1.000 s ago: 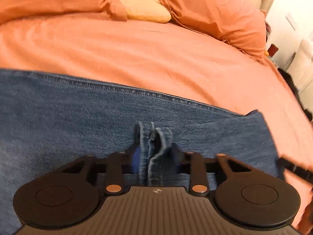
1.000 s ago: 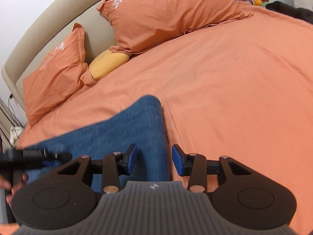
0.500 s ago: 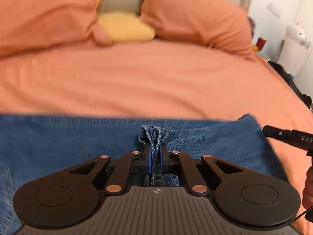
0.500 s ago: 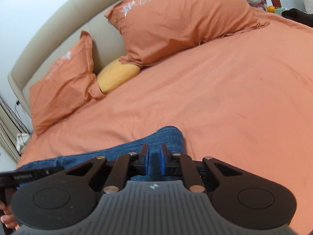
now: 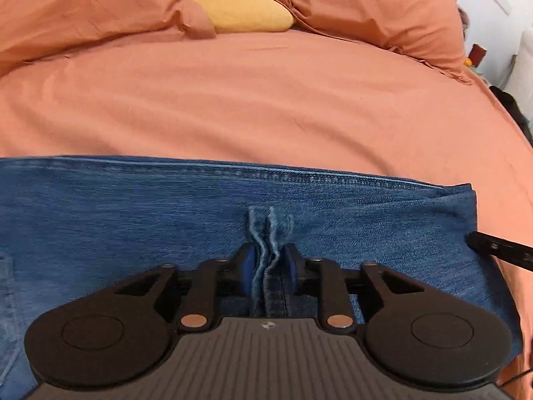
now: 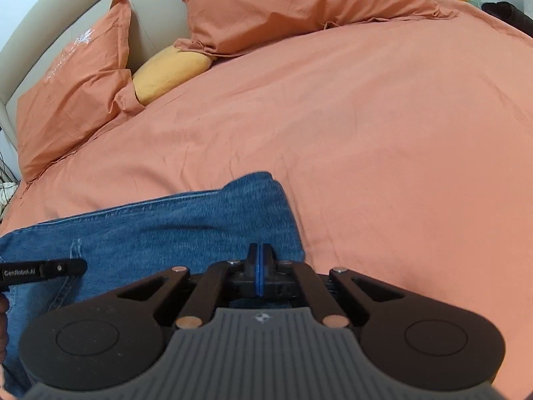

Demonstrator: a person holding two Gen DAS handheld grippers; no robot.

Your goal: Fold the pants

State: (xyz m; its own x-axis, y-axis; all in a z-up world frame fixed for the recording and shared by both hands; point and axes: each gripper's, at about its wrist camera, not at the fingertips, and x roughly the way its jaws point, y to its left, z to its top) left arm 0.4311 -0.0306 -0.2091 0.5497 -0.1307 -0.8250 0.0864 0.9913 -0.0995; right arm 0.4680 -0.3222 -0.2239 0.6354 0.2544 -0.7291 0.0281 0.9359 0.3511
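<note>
On the near part of the bed [image 5: 266, 106], over its orange cover, a pair of blue jeans [image 5: 133, 226] lies flat and folded lengthwise, stretched across the width of the left wrist view. A stitched side seam runs along the far edge, and the denim ends in a neat, squared end toward the right. In the right wrist view that same end shows as a rounded corner, with a small frayed mark further left on the fabric.

The left gripper [image 5: 269, 265] points steeply down at the middle of the jeans. A raised pleat of paler denim, bunched into narrow ridges, stands between its blue pads, and its jaws are opening, set a little apart with the pads just beside the ridge on each side; I cannot tell whether they press it.

The right gripper [image 6: 261, 266] sits low over the end of the jeans, also tilted downward. Its jaws are fully closed, blue pads meeting face to face, and no cloth can be seen between them, though the tips lie right at the denim, so I cannot tell whether a thin layer is caught.

At the head of the bed two orange pillows [image 6: 293, 0] lean against a beige headboard [image 6: 153, 23], with a yellow cushion [image 5: 240, 8] tucked between them.
</note>
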